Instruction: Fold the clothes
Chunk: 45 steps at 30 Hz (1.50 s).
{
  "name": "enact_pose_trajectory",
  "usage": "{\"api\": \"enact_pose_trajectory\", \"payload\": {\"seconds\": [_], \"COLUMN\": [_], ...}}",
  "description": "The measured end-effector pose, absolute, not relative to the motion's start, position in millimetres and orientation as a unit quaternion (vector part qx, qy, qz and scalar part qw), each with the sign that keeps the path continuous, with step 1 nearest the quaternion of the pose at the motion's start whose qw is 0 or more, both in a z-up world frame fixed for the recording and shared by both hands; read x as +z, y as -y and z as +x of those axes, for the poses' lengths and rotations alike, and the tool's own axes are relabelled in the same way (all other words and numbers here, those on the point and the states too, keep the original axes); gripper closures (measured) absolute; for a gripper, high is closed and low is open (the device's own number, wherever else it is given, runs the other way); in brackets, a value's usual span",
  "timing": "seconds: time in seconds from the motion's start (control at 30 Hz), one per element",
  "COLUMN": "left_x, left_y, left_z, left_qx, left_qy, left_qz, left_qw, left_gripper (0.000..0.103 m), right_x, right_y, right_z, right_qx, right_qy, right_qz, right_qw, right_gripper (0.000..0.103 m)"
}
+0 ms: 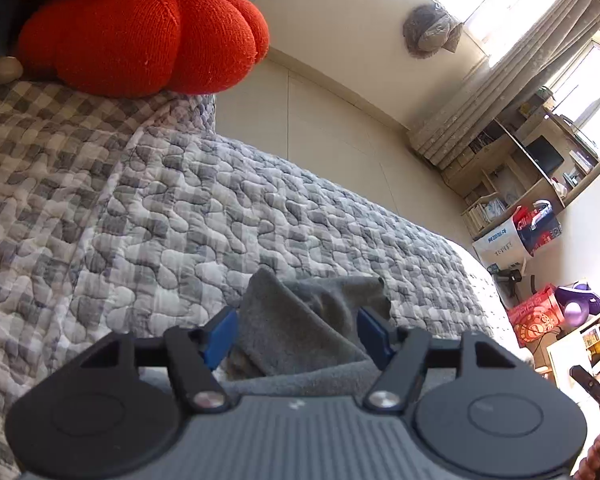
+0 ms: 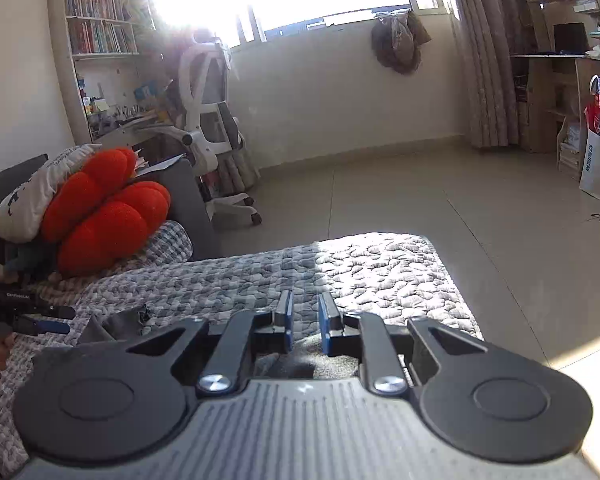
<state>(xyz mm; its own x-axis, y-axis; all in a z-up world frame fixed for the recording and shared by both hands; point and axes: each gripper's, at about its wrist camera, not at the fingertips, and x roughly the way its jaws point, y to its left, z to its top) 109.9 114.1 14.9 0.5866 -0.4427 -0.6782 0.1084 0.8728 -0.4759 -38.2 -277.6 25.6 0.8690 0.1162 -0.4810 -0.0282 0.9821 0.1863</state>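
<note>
Grey cloth (image 1: 300, 328) bunched on quilt (image 1: 148, 216), between wide-open jaws of left gripper (image 1: 296, 336), pads apart from it. Right gripper (image 2: 305, 330) jaws narrow, a small gap showing, nothing pinched; cloth below, perhaps just clear. Red cushion (image 2: 104, 220) behind.

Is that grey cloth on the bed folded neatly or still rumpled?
Rumpled: the grey cloth lies bunched on the quilt, one flap standing up in creases.

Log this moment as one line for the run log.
task: fold clothes | left gripper: open, grey cloth between pads | right gripper: open, narrow gap | surface: quilt
</note>
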Motion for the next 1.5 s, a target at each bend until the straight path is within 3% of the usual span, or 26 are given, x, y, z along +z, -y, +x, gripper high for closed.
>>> {"api": "enact_pose_trajectory", "payload": {"seconds": [0.03, 0.07, 0.13, 0.17, 0.2, 0.23, 0.3, 0.33, 0.43, 0.57, 0.63, 0.77, 0.93, 1.17, 1.2, 1.23, 1.27, 1.3, 1.33, 1.4, 1.47, 1.5], "left_x": [9.7, 4.6, 2.6, 3.4, 4.6, 5.2, 8.8, 13.8, 42.8, 111.6, 131.5, 107.4, 13.2, 24.4, 27.5, 30.0, 32.5, 34.7, 36.8, 41.2, 46.7, 49.9], "left_y": [-106.2, -98.3, -83.9, -78.5, -75.6, -78.7, -91.1, -98.4, -124.5, -181.7, -208.2, -237.3, -256.4, -253.7, -252.3, -251.7, -251.0, -252.7, -255.8, -261.3, -262.6, -257.9], "left_z": [114.1, 118.2, 117.4, 116.2, 116.0, 117.1, 117.9, 115.9, 102.3, 47.9, 25.5, 33.7, 82.4, 76.9, 75.9, 74.8, 73.7, 71.4, 68.5, 62.1, 55.0, 51.3], "left_qx": [-0.152, -0.146, -0.14, -0.139, -0.133, -0.134, -0.143, -0.146, -0.156, -0.141, -0.121, -0.031, 0.043, 0.022, 0.025, 0.03, 0.036, 0.043, 0.051, 0.063, 0.055, 0.031], "left_qy": [-0.433, -0.44, -0.428, -0.423, -0.421, -0.418, -0.403, -0.39, -0.324, -0.122, -0.049, -0.083, -0.255, -0.217, -0.217, -0.218, -0.22, -0.222, -0.223, -0.229, -0.246, -0.263], "left_qz": [-0.185, -0.174, -0.136, -0.119, -0.106, -0.114, -0.149, -0.167, -0.23, -0.302, -0.317, -0.322, -0.322, -0.337, -0.333, -0.329, -0.325, -0.322, -0.321, -0.316, -0.3, -0.28], "left_qw": [0.869, 0.869, 0.882, 0.887, 0.891, 0.892, 0.891, 0.894, 0.904, 0.935, 0.94, 0.943, 0.911, 0.916, 0.917, 0.918, 0.919, 0.919, 0.919, 0.919, 0.92, 0.923], "left_gripper": [0.026, 0.026, 0.029, 0.04, 0.071, 0.085, 0.087, 0.088, 0.088, 0.089, 0.088, 0.087, 0.086, 0.085, 0.08, 0.067, 0.056, 0.041, 0.035, 0.035, 0.035, 0.035], "right_x": [16.3, 9.7, -2.9, -7.7, -11.9, -15.6, -19.5, -18.8, 8.4, 69.8, 86.1, 64.5, 7.8, 0.6, 0.4, -1.0, -2.6, -4.2, -4.3, -1.2, 5.2, 8.6], "right_y": [273.5, 271.7, 271.8, 272.5, 273.0, 273.5, 268.8, 264.2, 250.7, 241.3, 240.3, 233.5, 217.2, 214.9, 216.6, 217.7, 219.0, 220.3, 221.1, 221.4, 218.6, 217.6], "right_z": [-29.8, -24.1, -19.7, -16.9, -14.7, -12.7, -10.0, -10.4, -25.6, -69.5, -77.6, -26.9, 29.3, 35.0, 36.2, 37.3, 38.0, 38.7, 38.1, 32.7, 20.9, 14.7], "right_qx": [0.029, 0.023, 0.014, 0.015, 0.019, 0.025, 0.021, 0.016, 0.008, 0.001, 0.006, -0.002, 0.0, -0.027, -0.039, -0.054, -0.068, -0.082, -0.086, -0.079, -0.055, -0.032], "right_qy": [-0.28, -0.295, -0.316, -0.328, -0.338, -0.346, -0.354, -0.35, -0.264, -0.084, -0.048, -0.136, -0.258, -0.258, -0.258, -0.262, -0.267, -0.273, -0.278, -0.284, -0.28, -0.281], "right_qz": [0.074, 0.064, 0.054, 0.053, 0.054, 0.057, 0.043, 0.027, -0.025, -0.031, -0.025, -0.039, -0.082, -0.108, -0.101, -0.099, -0.1, -0.1, -0.098, -0.087, -0.074, -0.064], "right_qw": [0.957, 0.953, 0.947, 0.943, 0.939, 0.936, 0.934, 0.936, 0.964, 0.996, 0.999, 0.99, 0.963, 0.96, 0.96, 0.959, 0.956, 0.953, 0.952, 0.952, 0.956, 0.957], "right_gripper": [0.07, 0.05, 0.035, 0.035, 0.036, 0.036, 0.065, 0.1, 0.099, 0.099, 0.099, 0.099, 0.099, 0.099, 0.097, 0.088, 0.085, 0.085, 0.084, 0.076, 0.054, 0.051]}}
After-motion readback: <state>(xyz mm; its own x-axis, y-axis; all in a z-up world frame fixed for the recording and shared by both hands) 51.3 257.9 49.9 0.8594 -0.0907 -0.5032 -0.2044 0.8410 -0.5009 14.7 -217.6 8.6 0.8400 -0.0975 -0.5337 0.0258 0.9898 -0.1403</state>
